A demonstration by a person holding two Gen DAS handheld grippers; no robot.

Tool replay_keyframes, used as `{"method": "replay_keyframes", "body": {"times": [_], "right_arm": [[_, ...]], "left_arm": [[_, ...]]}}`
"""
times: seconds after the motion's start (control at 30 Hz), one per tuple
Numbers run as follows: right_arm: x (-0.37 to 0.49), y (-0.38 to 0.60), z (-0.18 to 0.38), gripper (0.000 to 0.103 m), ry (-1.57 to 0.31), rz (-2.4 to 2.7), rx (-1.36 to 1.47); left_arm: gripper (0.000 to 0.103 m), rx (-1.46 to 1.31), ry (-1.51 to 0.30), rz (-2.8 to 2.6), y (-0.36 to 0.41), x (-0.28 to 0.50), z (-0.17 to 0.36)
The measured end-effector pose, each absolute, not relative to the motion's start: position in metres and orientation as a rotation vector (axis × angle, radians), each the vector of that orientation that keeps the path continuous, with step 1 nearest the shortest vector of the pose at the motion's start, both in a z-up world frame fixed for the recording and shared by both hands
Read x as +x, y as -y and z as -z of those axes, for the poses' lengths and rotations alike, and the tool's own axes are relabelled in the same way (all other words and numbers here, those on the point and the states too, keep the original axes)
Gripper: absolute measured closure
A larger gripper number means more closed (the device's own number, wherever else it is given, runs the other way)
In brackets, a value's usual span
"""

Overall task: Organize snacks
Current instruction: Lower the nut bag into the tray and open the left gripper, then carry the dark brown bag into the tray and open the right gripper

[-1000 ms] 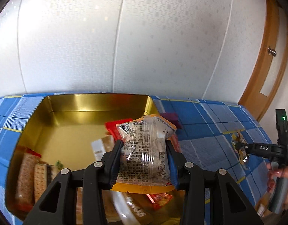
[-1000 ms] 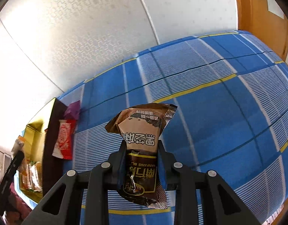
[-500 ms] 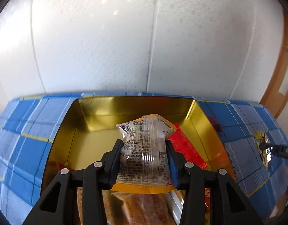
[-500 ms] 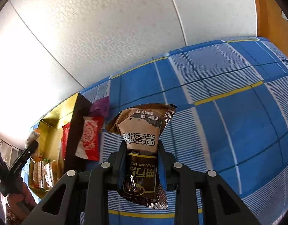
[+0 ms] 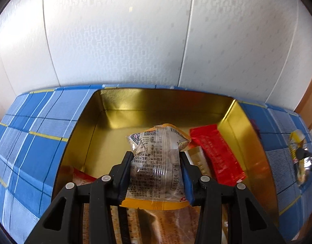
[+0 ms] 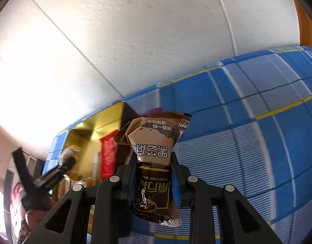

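Left wrist: crinkly clear packet [image 5: 158, 162] over shiny gold tin [image 5: 166, 103].

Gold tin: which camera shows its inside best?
The left wrist view: it looks straight down into the gold tin, showing its floor, walls and a red packet inside. The right wrist view catches only a blurred far corner of the tin at its left edge.

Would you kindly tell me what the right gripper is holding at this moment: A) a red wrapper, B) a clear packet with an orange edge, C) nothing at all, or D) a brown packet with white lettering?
D: in the right wrist view the right gripper is shut on the brown packet, which stands up between its fingers above the blue checked cloth.
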State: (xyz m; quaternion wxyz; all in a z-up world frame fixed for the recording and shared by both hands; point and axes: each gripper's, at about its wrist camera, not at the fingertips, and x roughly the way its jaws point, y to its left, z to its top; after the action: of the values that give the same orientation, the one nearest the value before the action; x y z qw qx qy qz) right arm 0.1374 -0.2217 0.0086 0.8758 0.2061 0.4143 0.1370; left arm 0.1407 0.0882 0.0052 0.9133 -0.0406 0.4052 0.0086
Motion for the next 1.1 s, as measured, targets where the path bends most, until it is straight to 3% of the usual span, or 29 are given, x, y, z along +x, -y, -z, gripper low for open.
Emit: {"method": "replay_keyframes", "body": {"times": [0.47,1.1], "right_arm": [[0.139,0.167,-0.020,0.074,-0.819,-0.414,0.374],[0.144,0.115,-0.013,0.074,-0.849,-0.460,0.255]], "left_arm": [[0.056,-0.120,-0.869,-0.054,-0.097,0.143,0.003],[0.029,-0.117,-0.788,-0.026,-0.097,0.099,-0.017]]}}
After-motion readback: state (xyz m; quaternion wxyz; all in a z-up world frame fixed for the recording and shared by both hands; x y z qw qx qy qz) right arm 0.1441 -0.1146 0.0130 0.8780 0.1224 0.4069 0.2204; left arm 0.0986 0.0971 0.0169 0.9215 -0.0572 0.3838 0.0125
